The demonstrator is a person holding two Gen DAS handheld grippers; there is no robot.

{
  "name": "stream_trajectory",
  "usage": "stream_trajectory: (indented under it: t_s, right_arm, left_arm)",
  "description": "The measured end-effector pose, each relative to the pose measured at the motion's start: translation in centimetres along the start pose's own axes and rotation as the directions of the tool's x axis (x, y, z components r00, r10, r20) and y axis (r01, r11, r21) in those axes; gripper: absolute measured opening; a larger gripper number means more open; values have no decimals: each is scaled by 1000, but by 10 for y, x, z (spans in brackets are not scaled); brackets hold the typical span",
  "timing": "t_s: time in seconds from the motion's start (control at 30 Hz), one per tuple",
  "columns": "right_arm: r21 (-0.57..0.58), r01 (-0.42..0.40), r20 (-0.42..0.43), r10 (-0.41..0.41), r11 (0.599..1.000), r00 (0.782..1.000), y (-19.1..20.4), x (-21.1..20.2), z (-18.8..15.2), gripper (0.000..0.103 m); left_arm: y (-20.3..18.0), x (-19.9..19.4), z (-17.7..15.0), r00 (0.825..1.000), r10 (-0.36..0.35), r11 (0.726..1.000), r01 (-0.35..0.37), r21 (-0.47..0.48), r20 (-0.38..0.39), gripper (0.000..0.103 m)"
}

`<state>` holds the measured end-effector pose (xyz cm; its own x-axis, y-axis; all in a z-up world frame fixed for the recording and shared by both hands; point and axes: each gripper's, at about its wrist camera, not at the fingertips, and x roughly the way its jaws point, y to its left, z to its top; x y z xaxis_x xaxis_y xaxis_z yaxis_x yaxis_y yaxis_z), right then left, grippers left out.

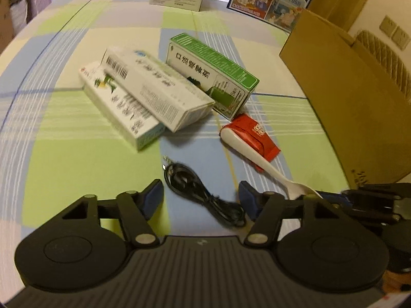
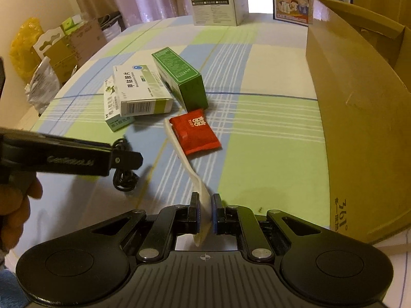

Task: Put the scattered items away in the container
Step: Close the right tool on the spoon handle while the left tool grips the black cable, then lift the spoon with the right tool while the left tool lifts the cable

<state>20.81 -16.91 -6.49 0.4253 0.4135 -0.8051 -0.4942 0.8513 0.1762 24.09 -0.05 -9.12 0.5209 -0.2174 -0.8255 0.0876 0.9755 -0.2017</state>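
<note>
The right gripper (image 2: 205,213) has its jaws clamped on the broad end of a white spoon (image 2: 190,159), whose handle stretches away across the checked cloth (image 2: 269,128) toward a red packet (image 2: 196,134) and lies against that packet's left edge. The left gripper (image 1: 201,200) stands part open over a coiled black cable (image 1: 203,195); the cable lies between its blue pads (image 1: 154,195), but the pads do not touch it. In the right wrist view that gripper comes in from the left, a hand (image 2: 15,205) behind it.

Farther off sit three cartons close together: a green box (image 2: 179,77), a white box (image 2: 141,92) leaning on it, and a flatter white box (image 2: 115,110) partly under that one. The brown cardboard container (image 2: 359,128) stands at the right edge of the table, apart from all of them. Two tall printed boxes (image 2: 215,0) stand at the far side.
</note>
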Motion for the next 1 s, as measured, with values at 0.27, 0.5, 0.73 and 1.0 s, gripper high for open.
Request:
stream_trajectory:
  t_s: [0.27, 0.5, 0.73, 1.0]
  right_arm:
    - [-21, -32, 8, 32, 999, 999, 8, -6, -5, 5]
    - [-6, -57, 8, 57, 998, 998, 12, -9, -8, 5]
    - [-29, 21, 92, -18, 999, 996, 15, -26, -12, 53]
    - [-194, 34, 35, -28, 980, 999, 41, -11, -20, 54]
  left_arm:
    - [-3, -9, -11, 998, 30, 990, -23, 138, -48, 17]
    - [2, -38, -47, 995, 45, 977, -25, 213, -88, 17]
    - [6, -46, -58, 993, 89, 977, -70, 202, -82, 18]
    - [3, -46, -59, 992, 103, 972, -84, 221, -75, 23]
